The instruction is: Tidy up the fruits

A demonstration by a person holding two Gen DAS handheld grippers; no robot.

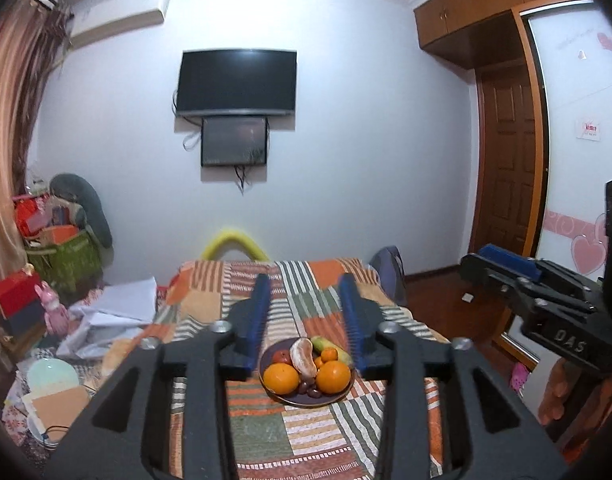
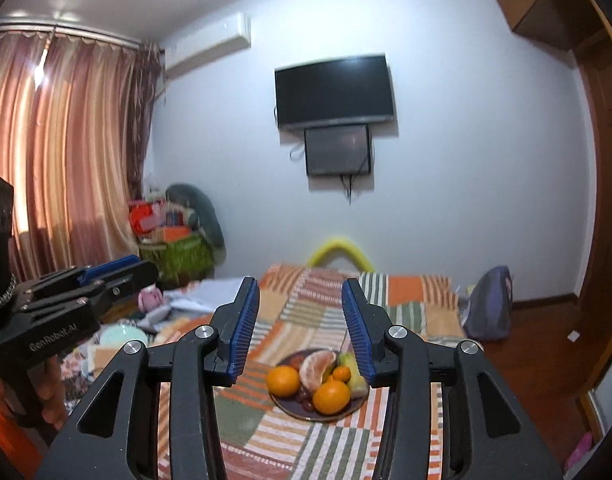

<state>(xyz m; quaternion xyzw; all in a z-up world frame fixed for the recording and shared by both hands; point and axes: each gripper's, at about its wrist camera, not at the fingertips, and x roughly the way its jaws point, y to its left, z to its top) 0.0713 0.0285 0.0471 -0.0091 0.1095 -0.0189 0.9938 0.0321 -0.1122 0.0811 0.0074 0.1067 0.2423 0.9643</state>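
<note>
A dark plate [image 1: 306, 404] of fruit rests on the patchwork bedspread [image 1: 266, 432]. It holds two oranges [image 1: 281, 378] [image 1: 333, 377], a peeled citrus piece [image 1: 304, 357], a small mandarin [image 1: 329, 355], a red fruit [image 1: 282, 357], a green-yellow fruit [image 1: 325, 345] and dark grapes [image 1: 307, 389]. My left gripper [image 1: 305, 278] hovers open above and short of the plate, nothing between its blue pads. The right wrist view shows the same plate [image 2: 298, 412] below my right gripper [image 2: 300, 282], which is also open and holds nothing. Each gripper shows at the other view's edge.
Clutter lies left of the bed: papers [image 1: 114, 312], boxes [image 1: 14, 304], a green bag [image 1: 66, 260] and a pale bowl [image 1: 52, 374]. A backpack [image 2: 489, 304] leans at the bed's right side on the wooden floor. A yellow foam arch [image 1: 236, 242] stands past the bed's far end.
</note>
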